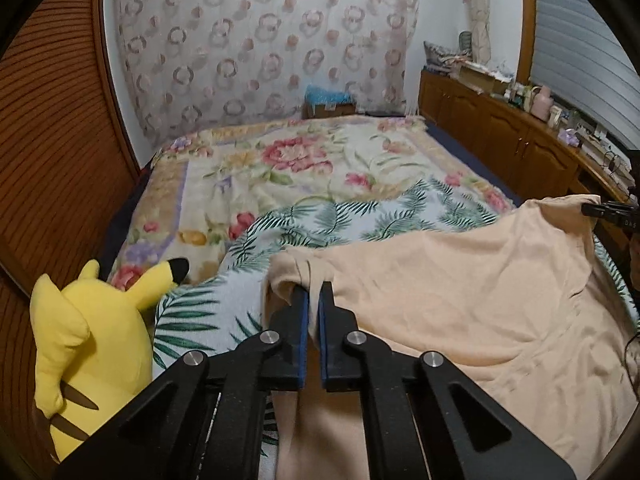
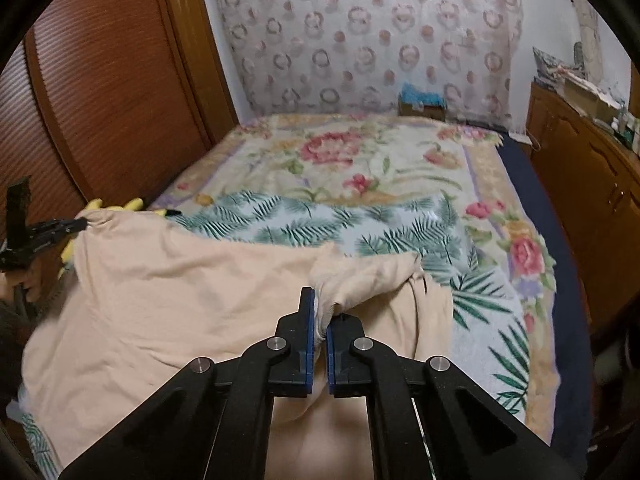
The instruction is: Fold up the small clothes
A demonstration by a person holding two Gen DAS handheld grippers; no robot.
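A peach garment [image 1: 460, 280] lies spread over a palm-leaf cloth [image 1: 360, 216] on the bed. My left gripper [image 1: 314, 292] is shut on the garment's left corner, with fabric bunched between its blue pads. In the right wrist view my right gripper [image 2: 320, 306] is shut on a gathered fold at the garment's [image 2: 180, 280] right side. Each corner is lifted a little off the bed, and the cloth sags between them. The right gripper [image 1: 608, 210] shows at the right edge of the left wrist view. The left gripper [image 2: 60, 228] shows at the left edge of the right wrist view.
A yellow plush toy [image 1: 88, 320] sits at the bed's left edge beside a louvred wooden door [image 1: 52, 140]. A floral blanket [image 1: 280, 160] covers the far half of the bed. A wooden cabinet [image 1: 500, 132] with clutter on top runs along the right. A box [image 1: 330, 106] stands by the curtain.
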